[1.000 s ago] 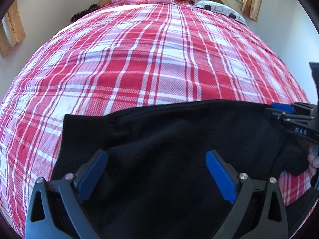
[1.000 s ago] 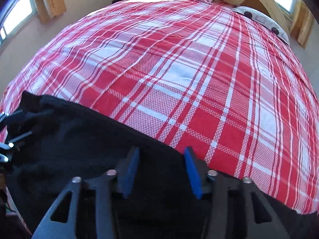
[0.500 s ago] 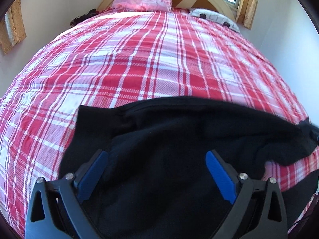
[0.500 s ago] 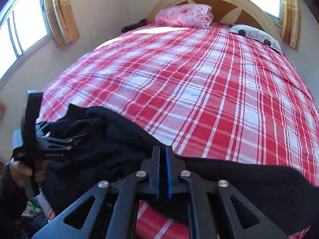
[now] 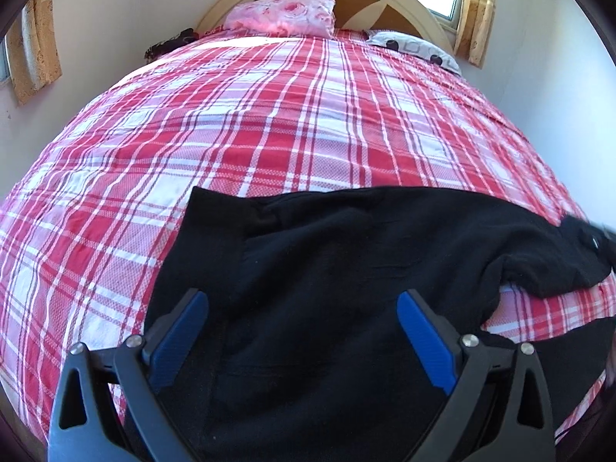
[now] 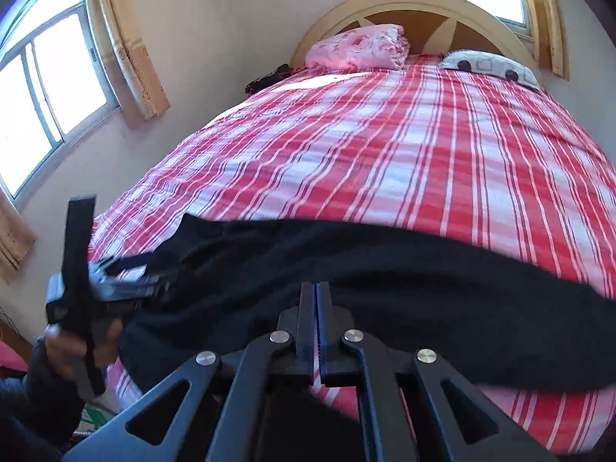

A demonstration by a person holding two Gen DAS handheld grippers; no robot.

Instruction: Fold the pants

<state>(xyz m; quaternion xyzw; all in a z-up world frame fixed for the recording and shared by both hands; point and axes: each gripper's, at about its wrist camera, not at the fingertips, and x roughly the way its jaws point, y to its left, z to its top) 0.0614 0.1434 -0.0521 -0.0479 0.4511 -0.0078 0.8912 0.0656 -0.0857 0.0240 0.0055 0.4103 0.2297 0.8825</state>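
The black pants (image 5: pixel 346 269) lie across the near end of the bed. My left gripper (image 5: pixel 300 300) hovers over their left part, jaws wide open, the blue pads (image 5: pixel 181 331) clear of the cloth. At the right edge of the left wrist view the fabric rises off the cover toward my blurred right gripper (image 5: pixel 600 235). In the right wrist view my right gripper (image 6: pixel 315 288) is shut, pinching the edge of the pants (image 6: pixel 423 269), which hang as a raised band with plaid showing beneath. The left gripper (image 6: pixel 127 285) shows at the left, held by a hand (image 6: pixel 77 346).
A red and white plaid cover (image 5: pixel 269 134) spreads over the bed beyond the pants. A pink pillow (image 5: pixel 285 13) and a white patterned pillow (image 5: pixel 415 48) lie by the curved headboard (image 6: pixel 423 4). A window (image 6: pixel 50 88) is on the left wall; a wall runs close on the right.
My right gripper closed on the pants' edge and rose, lifting the cloth off the cover. The pants' left corner slid right in the left wrist view. My left gripper stayed open.
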